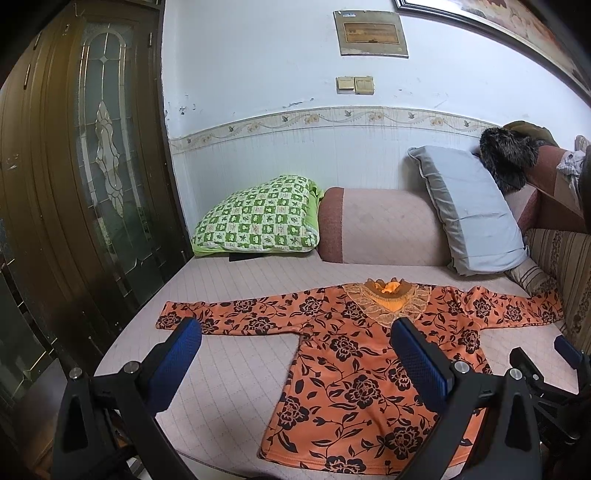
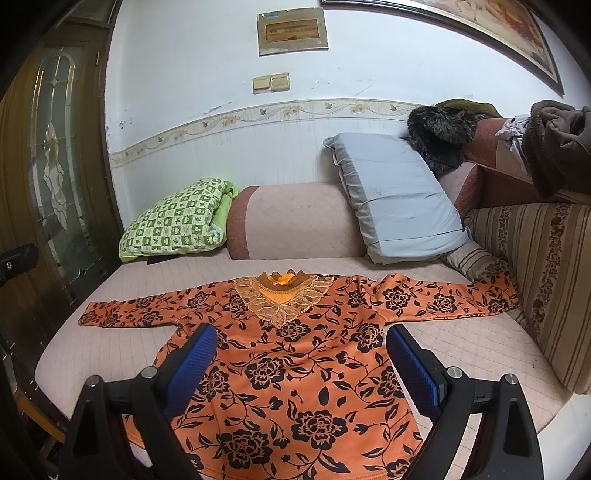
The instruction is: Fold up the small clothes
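A: Are the left tongs (image 1: pixel 295 339) and right tongs (image 2: pixel 301 343) gripping anything yet?

B: No, both are gaping wide and hovering empty over the orange floral top (image 2: pixel 295 369), which is lying flat on the sofa seat (image 2: pixel 461 343), sleeves spread; nothing is folded yet

A: Anything crowding it?

B: The right cuff is touching the striped backrest (image 2: pixel 546 288); the grey pillow (image 2: pixel 399 199) and green quilt (image 2: pixel 177 221) are sitting well behind

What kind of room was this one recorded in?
Most likely a home living room: a cushioned sofa with pillows, a framed picture on the wall, and a wooden door with decorative glass.
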Demonstrator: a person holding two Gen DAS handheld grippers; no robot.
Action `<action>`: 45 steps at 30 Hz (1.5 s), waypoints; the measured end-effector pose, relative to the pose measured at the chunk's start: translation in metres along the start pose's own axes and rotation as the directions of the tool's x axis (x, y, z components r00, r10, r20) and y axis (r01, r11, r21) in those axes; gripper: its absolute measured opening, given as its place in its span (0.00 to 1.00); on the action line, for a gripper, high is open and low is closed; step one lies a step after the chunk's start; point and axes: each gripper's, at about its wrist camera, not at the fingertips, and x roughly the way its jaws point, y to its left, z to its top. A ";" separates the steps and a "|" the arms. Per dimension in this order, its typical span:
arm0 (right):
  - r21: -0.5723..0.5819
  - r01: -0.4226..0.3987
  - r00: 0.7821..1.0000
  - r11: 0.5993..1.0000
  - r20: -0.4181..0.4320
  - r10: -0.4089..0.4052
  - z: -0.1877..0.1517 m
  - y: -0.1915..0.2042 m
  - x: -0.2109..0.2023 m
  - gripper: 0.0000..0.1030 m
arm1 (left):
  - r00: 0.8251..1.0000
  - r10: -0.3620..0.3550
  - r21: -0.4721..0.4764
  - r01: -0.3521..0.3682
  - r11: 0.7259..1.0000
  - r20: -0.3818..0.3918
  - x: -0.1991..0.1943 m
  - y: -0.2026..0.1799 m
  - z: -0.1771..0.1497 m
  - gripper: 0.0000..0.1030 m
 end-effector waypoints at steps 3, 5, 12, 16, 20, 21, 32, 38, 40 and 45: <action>0.005 0.000 1.000 1.000 0.002 0.000 0.000 -0.001 -0.002 0.92 | 1.000 -0.001 0.002 0.001 1.000 0.000 0.000 0.000 0.001 0.99; 0.007 0.003 1.000 1.000 0.002 -0.003 0.001 -0.001 -0.002 0.92 | 1.000 -0.002 -0.001 0.002 1.000 -0.001 -0.001 0.001 0.000 0.99; 0.011 0.006 1.000 1.000 0.001 -0.006 0.000 -0.002 -0.003 0.92 | 1.000 0.000 0.009 0.000 1.000 -0.002 -0.002 0.000 0.000 0.99; 0.016 0.006 1.000 1.000 0.003 -0.006 0.001 -0.003 -0.004 0.92 | 1.000 0.000 0.011 0.000 1.000 -0.002 -0.002 -0.002 0.002 0.99; 0.016 0.007 1.000 1.000 0.004 -0.007 0.002 -0.003 -0.005 0.92 | 1.000 0.000 0.009 0.000 1.000 -0.007 -0.001 -0.002 0.003 0.99; 0.016 0.006 1.000 1.000 0.002 -0.006 0.002 -0.004 -0.005 0.92 | 1.000 0.001 0.011 -0.001 1.000 -0.009 0.000 -0.003 0.002 0.99; 0.022 0.010 1.000 1.000 0.000 -0.010 0.001 -0.005 -0.006 0.92 | 1.000 -0.001 0.015 0.001 1.000 -0.016 0.002 -0.004 0.001 0.99; 0.021 0.012 1.000 1.000 -0.005 -0.011 0.000 -0.005 -0.007 0.92 | 1.000 -0.002 0.016 0.002 1.000 -0.023 0.004 -0.005 0.000 0.99; 0.021 0.013 1.000 1.000 -0.008 -0.012 0.000 -0.005 -0.006 0.92 | 1.000 -0.003 0.016 0.004 1.000 -0.027 0.005 -0.006 -0.001 0.99; 0.028 0.015 1.000 1.000 -0.015 -0.014 -0.001 -0.008 -0.001 0.92 | 0.999 -0.004 0.019 0.005 1.000 -0.035 0.008 -0.008 -0.003 0.99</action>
